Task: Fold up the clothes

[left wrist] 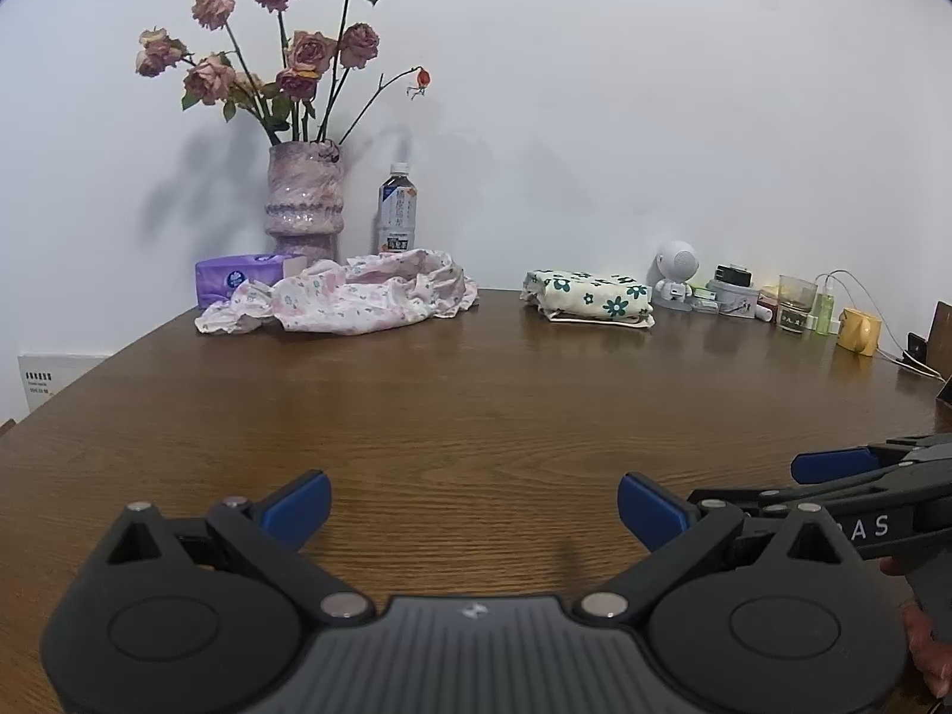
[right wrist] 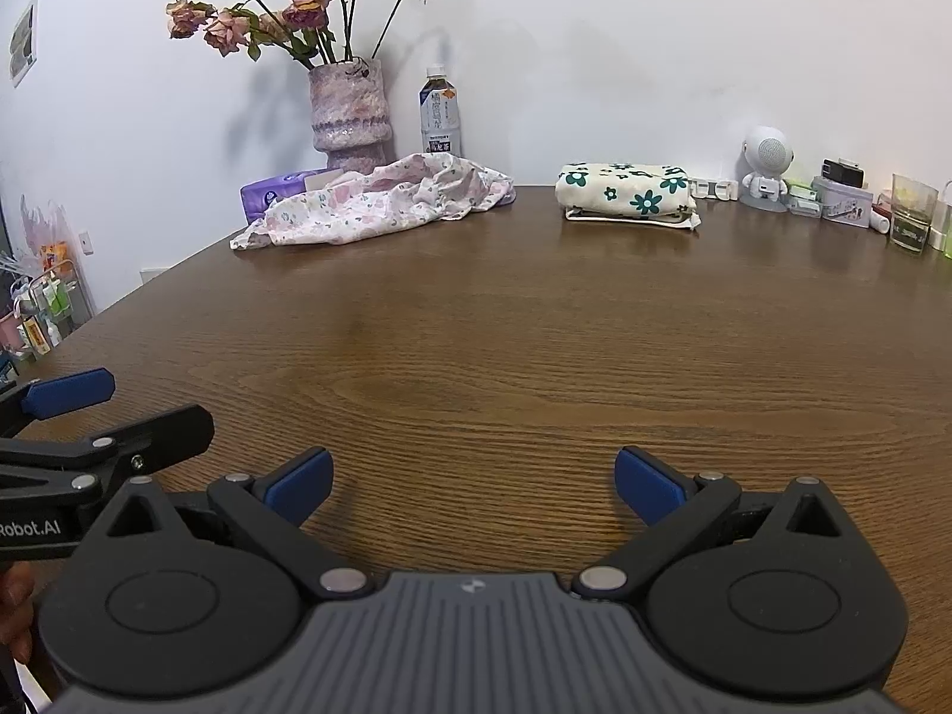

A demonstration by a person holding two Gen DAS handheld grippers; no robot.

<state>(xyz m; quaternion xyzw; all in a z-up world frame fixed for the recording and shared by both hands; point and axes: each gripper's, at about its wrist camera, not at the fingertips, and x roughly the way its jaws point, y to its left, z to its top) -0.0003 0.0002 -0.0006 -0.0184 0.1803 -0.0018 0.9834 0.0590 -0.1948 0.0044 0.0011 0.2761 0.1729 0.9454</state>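
A crumpled pink floral garment (left wrist: 351,300) (right wrist: 381,202) lies unfolded at the far left of the brown wooden table (left wrist: 476,410) (right wrist: 506,345). A cream garment with green flowers (left wrist: 589,294) (right wrist: 628,190) sits folded at the far middle. My left gripper (left wrist: 474,506) hovers open over the near table, nothing between its blue pads. My right gripper (right wrist: 474,485) is open too, empty, close beside the left one. Each gripper's blue-tipped fingers show at the edge of the other's view: the right one's fingers (left wrist: 833,464), the left one's fingers (right wrist: 71,390).
Along the wall stand a vase of dried roses (left wrist: 303,208) (right wrist: 348,113), a drink bottle (left wrist: 395,208) (right wrist: 439,113) and a purple tissue pack (left wrist: 244,276). A white robot figure (left wrist: 675,276) (right wrist: 767,169), boxes, a glass (right wrist: 910,220) and a yellow mug (left wrist: 860,330) crowd the far right.
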